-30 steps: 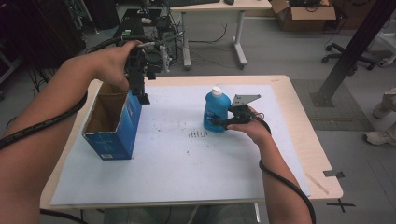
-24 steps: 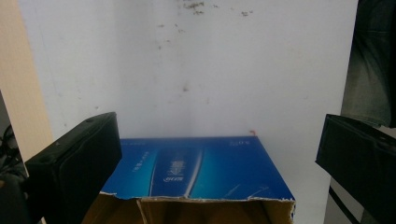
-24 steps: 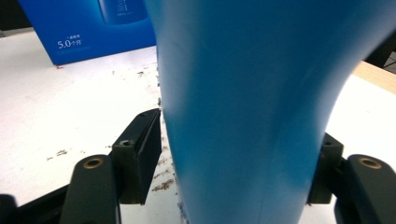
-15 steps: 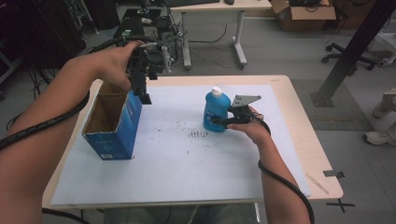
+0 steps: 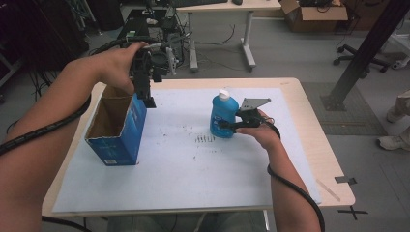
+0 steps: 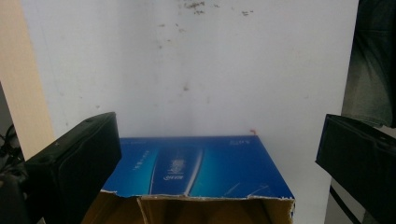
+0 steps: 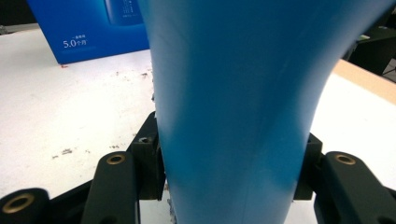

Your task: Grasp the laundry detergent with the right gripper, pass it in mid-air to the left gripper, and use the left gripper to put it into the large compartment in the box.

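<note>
A blue bottle (image 5: 223,116) with a white cap stands upright on the white sheet right of centre. My right gripper (image 5: 226,126) is shut on its lower body, and its jaws have just been closing onto it. In the right gripper view the bottle (image 7: 233,93) sits pressed between both pads (image 7: 148,163). An open blue carton (image 5: 118,125) stands at the left, its brown inside showing. My left gripper (image 5: 147,96) hangs open over the carton's far right rim, pointing down. In the left gripper view the carton's top edge (image 6: 201,163) lies below the wide-apart jaws of the left gripper (image 6: 219,154).
A white sheet (image 5: 193,193) covers most of the wooden table (image 5: 333,169), with small dark marks (image 5: 205,139) at its middle. Cables trail from both grippers along the forearms. Beyond the table stand a desk (image 5: 222,7), a black post (image 5: 367,53) and an office chair (image 5: 360,53).
Both hands have kept their places. The right gripper's jaws have drawn in against the bottle.
</note>
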Action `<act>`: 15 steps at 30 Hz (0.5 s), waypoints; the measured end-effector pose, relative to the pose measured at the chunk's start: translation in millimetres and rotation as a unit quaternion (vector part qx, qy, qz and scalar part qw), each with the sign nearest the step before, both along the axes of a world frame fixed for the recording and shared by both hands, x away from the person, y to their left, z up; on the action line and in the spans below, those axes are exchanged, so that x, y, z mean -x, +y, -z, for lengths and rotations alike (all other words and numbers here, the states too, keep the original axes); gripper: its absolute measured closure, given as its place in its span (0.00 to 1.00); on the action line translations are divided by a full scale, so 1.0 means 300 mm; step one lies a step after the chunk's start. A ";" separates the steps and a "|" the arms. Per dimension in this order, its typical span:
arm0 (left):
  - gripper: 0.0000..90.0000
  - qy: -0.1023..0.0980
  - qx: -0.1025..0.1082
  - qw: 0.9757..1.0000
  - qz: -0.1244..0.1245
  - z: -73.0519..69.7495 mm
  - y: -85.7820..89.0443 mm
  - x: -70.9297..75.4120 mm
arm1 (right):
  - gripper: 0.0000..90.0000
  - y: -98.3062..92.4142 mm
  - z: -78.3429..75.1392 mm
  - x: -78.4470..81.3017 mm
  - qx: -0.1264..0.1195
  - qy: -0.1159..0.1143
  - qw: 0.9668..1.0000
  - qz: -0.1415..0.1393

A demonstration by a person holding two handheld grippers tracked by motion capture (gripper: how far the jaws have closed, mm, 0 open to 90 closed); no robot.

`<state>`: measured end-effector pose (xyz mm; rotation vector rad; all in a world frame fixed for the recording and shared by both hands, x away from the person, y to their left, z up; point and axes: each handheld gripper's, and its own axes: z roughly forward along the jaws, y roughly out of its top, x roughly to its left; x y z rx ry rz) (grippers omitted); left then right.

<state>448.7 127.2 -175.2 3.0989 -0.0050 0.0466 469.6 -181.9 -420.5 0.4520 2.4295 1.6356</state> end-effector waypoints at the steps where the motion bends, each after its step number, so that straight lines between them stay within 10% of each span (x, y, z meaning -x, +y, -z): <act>1: 0.00 0.000 -0.001 1.000 -0.001 -0.001 -0.001 0.001 | 0.50 -0.001 -0.013 0.002 0.000 0.001 1.000 -0.005; 15: 0.00 -0.008 0.000 1.000 0.008 -0.024 -0.029 0.012 | 0.50 0.002 -0.200 0.075 0.007 -0.022 0.997 -0.068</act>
